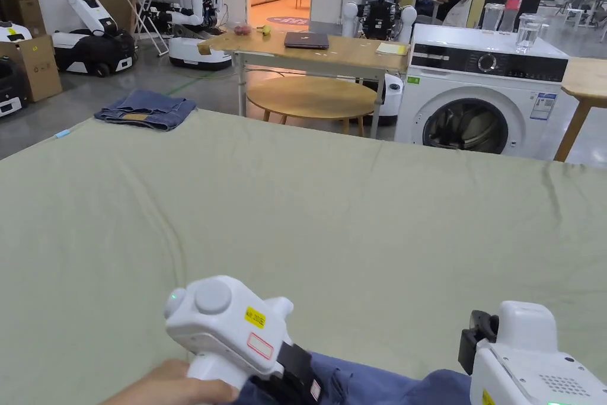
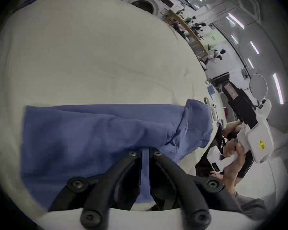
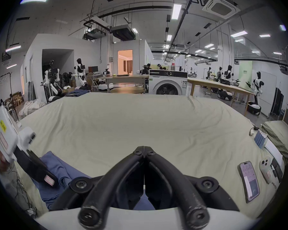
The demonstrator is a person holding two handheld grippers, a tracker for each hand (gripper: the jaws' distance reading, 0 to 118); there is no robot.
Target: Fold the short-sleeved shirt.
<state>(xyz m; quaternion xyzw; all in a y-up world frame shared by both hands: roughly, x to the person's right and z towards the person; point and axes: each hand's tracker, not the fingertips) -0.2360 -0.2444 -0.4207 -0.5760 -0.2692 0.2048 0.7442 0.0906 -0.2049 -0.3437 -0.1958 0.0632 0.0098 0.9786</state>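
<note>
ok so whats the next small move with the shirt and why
Probably draw the left gripper across, carrying the blue shirt edge it clamps further onto the sheet. In the left gripper view cloth runs between its nearly closed jaws, and the far end stands bunched up. The right gripper is shut, with nothing visible between its tips.

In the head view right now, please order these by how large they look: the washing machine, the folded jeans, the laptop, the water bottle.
1. Washing machine.
2. Folded jeans.
3. Laptop and water bottle: these look alike, so I leave them unranked.
</note>
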